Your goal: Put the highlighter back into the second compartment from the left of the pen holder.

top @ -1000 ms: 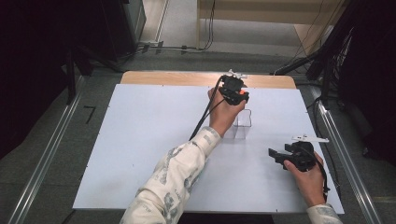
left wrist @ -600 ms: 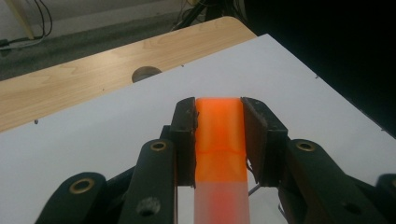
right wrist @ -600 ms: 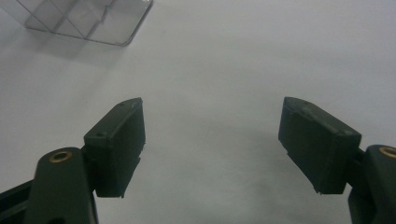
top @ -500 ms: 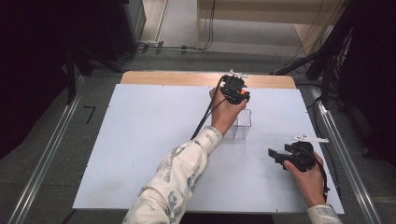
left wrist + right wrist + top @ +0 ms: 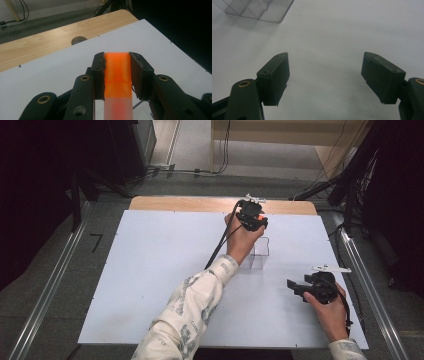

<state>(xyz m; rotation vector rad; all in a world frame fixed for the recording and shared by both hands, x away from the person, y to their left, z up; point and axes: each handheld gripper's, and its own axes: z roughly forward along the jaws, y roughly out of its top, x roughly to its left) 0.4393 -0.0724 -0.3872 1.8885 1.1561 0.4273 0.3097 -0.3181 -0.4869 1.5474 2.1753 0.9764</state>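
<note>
A: Largest item first?

B: The surface [image 5: 150, 270], a white sheet w/ a strip of bare wood along its far edge; in the left gripper view a round hole shows in that wood strip. Floor, rails and cables lie around it.

A: Next, the arms?

B: Left forearm in a patterned sleeve [image 5: 190, 315] reaches from the bottom edge toward the far right part of the surface. Right hand [image 5: 332, 315] rests near the right edge, close to the person.

A: Left hand-held gripper?

B: The left hand-held gripper [image 5: 252, 217] sits at the far side, just beyond a clear box. Left gripper view: its two black jaws are clenched on an orange block [image 5: 117, 71], pads pressed against both sides, block pointing fwd between them; its near end looks pale and blurred.

A: Right hand-held gripper?

B: The right hand-held gripper [image 5: 300, 287] lies low over the white sheet, jaws pointing left in the high view. Right gripper view: jaws spread wide, released, bare sheet between them.

A: And the clear box?

B: The clear box [image 5: 260, 252] stands on the sheet just beside the left wrist, between the two hand-held grippers; its corner also shows at top left of the right gripper view, well apart from those jaws. Whether it has inner partitions: can't tell for sure.
</note>
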